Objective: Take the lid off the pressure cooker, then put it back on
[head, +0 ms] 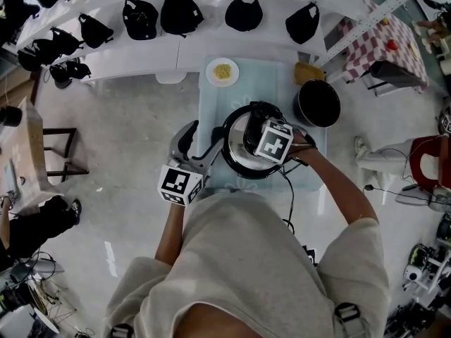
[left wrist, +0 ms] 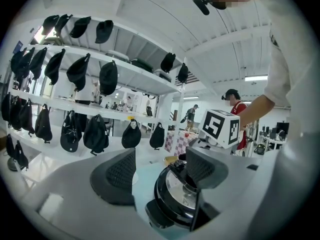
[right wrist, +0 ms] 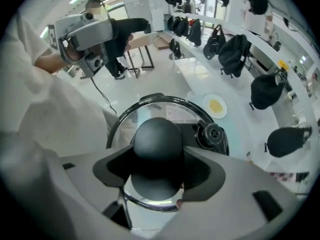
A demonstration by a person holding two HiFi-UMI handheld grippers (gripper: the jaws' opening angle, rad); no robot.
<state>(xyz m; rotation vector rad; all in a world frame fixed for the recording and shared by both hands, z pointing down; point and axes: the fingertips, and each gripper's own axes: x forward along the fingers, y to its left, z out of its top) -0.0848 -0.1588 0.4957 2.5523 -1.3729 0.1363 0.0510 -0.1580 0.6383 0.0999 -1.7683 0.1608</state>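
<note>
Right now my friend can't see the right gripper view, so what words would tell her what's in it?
The right gripper points down with its two jaws closed against the sides of the round black knob on the pressure cooker's glass lid. Behind it are a small plate of yellow food and black caps.

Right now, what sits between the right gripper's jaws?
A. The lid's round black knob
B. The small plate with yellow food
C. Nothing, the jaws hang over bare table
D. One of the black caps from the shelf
A: in the right gripper view the round black knob on the lid fills the gap between the jaws of the right gripper, which close against its sides.
</note>
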